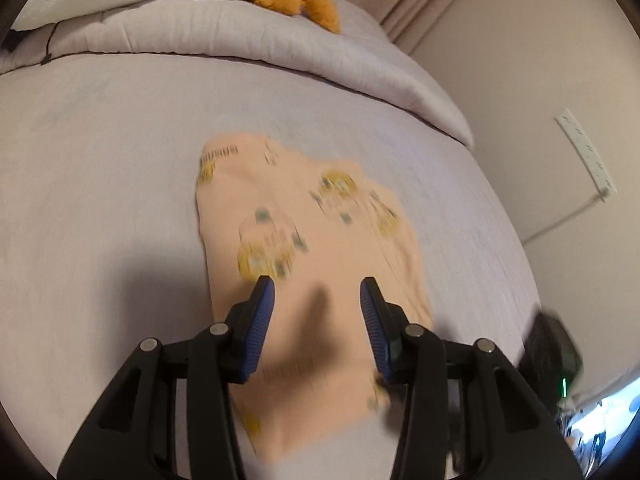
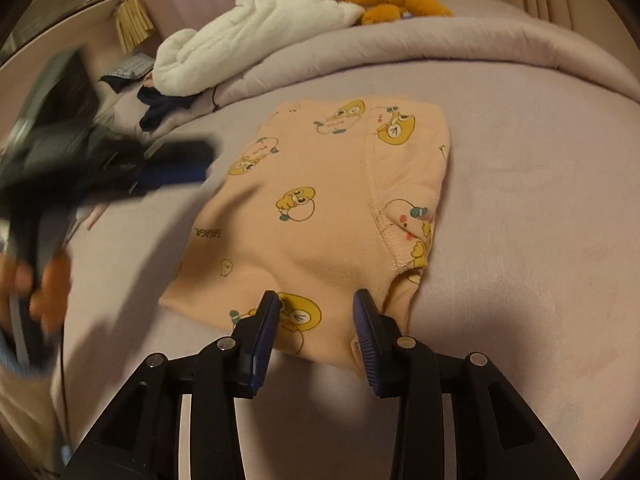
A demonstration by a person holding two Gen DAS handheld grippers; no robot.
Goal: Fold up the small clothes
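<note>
Judging by how it lies, the folding looks mostly done: the peach child's garment (image 2: 320, 208) sits on the lilac bed sheet (image 2: 540, 200) as a compact, roughly rectangular packet with layers doubled under along its right and near edges. Whether one more fold is meant I cannot tell; at most a last halving or a smoothing pass seems left.

The cloth is soft knit, printed with yellow cartoon ducks and small lettering, and a stitched seam curves down its right part. A slight bulge swells near the front edge, so it is not pressed quite flat.

The right tongs (image 2: 316, 300) stand open and hold nothing, their blue pads (image 2: 266, 320) spread over the packet's near edge; contact with the cloth cannot be made out. The left tongs (image 1: 318, 288) are likewise open and empty above one end of the garment (image 1: 304, 248), in a view smeared by motion. From the right wrist camera they appear as a dark blur (image 2: 120, 168) at the packet's left, with a hand (image 2: 44, 280) gripping the handle.

Beyond the packet, a rolled duvet (image 2: 440, 48) carries a white cushion (image 2: 248, 40) and an orange plush toy (image 2: 392, 4). Dark clothes (image 2: 160, 108) lie heaped at the far left.
</note>
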